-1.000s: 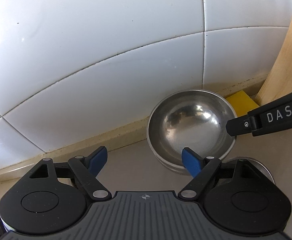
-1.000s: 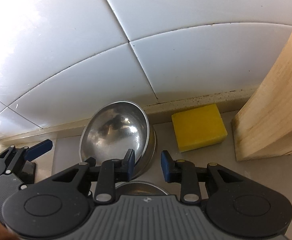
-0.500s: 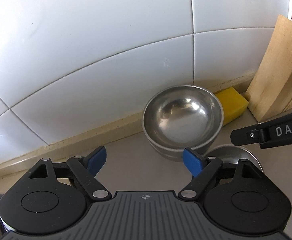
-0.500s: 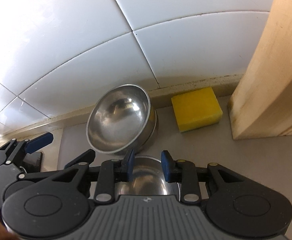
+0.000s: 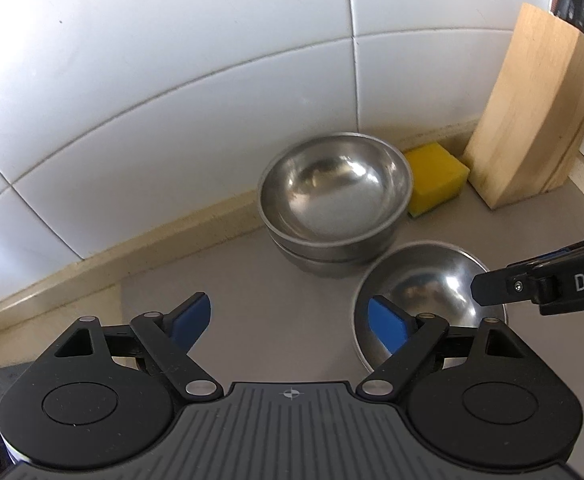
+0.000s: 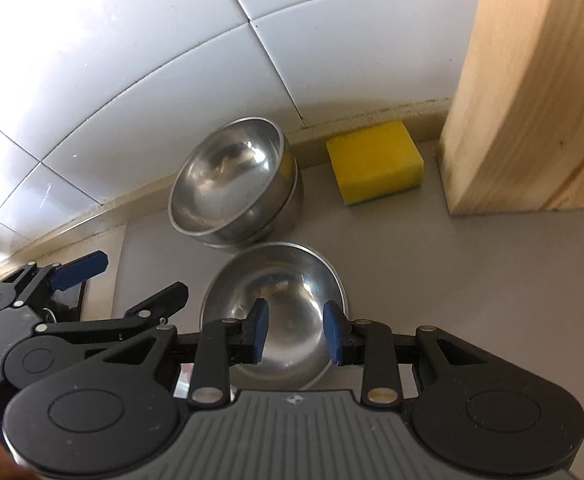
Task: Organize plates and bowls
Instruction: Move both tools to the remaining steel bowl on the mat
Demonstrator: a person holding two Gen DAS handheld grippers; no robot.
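Right wrist view: the right tongs (image 6: 295, 330) hang directly over the loose bowl (image 6: 288, 280), blue pads parted with a clear gap, nothing between them.
Right tongs state: released, holding nothing; the pads sit above the near half of the bowl's hollow, neither on its rim.
Left tongs: the left tongs (image 5: 288, 326) are spread wide and empty; their right pad shows in front of the loose bowl's (image 5: 431, 280) left rim, though whether it touches cannot be told.
Loose bowl: steel, upright, mouth up, on the grey counter (image 6: 471, 272), just near of the stack and almost touching it.
Which hand is nearer: the right, by my reading; the bowl lies straight under it, while from the left tongs it lies off to the right.
Axis: the bowl is round, so no long axis governs the grip; what matters is a pad on each side of the rim wall.
Stacked bowls: two steel bowls nested (image 5: 333, 200), farther back by the tiled wall (image 5: 172, 100), the upper one tilted toward the left in the right wrist view (image 6: 232, 188).
Direction of the coming move: probably lift the loose bowl and carry it a little farther away, onto the stack.
Beyond and right: a yellow sponge (image 6: 373, 160) just right of the stack, against the wall's foot; a wooden knife block (image 6: 531, 88) farther right, well clear of the bowls.
Risk: the tilted top bowl may make a third bowl seat crooked.
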